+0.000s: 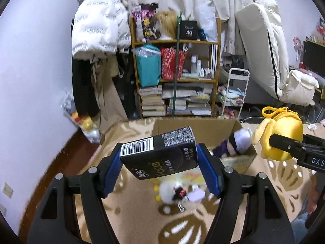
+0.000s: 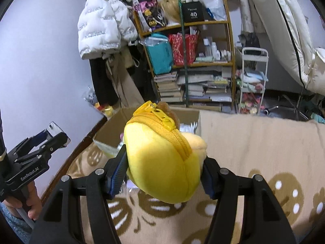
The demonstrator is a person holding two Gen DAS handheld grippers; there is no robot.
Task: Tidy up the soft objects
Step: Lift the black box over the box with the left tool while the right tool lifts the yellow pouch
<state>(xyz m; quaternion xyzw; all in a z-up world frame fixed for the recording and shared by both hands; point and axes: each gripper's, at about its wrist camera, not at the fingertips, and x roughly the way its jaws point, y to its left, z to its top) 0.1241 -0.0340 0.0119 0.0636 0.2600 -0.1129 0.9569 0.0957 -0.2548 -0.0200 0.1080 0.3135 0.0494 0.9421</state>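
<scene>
Your left gripper [image 1: 159, 163] is clenched on a black tissue pack [image 1: 160, 154], held tilted above the beige patterned blanket [image 1: 126, 209], just near of the open cardboard box [image 1: 205, 128]. A purple-clad doll [image 1: 235, 142] lies in the box's right corner. Below the pack, a white fluffy toy [image 1: 172, 193] rests on the blanket. To the right, your right gripper [image 2: 164, 174] grips a yellow zippered plush pouch [image 2: 162, 162], glossy and rounded, raised beside the box. Far behind stands a cluttered wooden shelf [image 1: 176, 77], with a white puffer jacket [image 1: 97, 22] hanging to its left.
</scene>
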